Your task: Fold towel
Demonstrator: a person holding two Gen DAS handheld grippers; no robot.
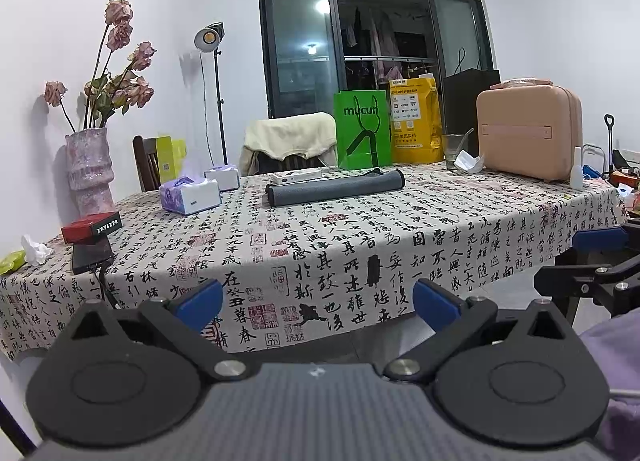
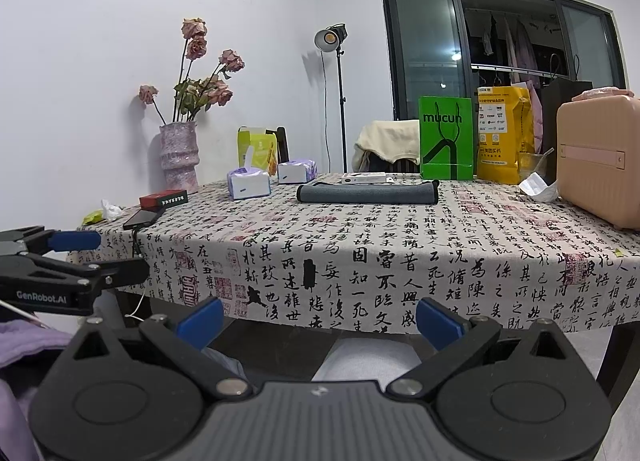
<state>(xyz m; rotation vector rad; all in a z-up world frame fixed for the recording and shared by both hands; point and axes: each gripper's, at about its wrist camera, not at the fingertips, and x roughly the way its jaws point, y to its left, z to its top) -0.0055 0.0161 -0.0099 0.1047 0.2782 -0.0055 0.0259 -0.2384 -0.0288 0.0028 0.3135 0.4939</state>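
A dark grey towel (image 1: 335,187) lies folded into a long flat strip on the far middle of the table, on the calligraphy tablecloth (image 1: 360,237). It also shows in the right wrist view (image 2: 367,193). My left gripper (image 1: 318,303) is open and empty, held off the near table edge, well short of the towel. My right gripper (image 2: 318,319) is open and empty too, below the near edge. The right gripper shows at the right edge of the left wrist view (image 1: 592,257), and the left gripper at the left edge of the right wrist view (image 2: 92,257).
Two tissue boxes (image 1: 190,195), a red box (image 1: 91,227) and a phone (image 1: 92,257) sit left. A vase (image 1: 89,171) with dried roses stands far left. A green bag (image 1: 363,131), yellow bag (image 1: 416,121), glass (image 1: 454,151) and pink case (image 1: 528,131) line the back right.
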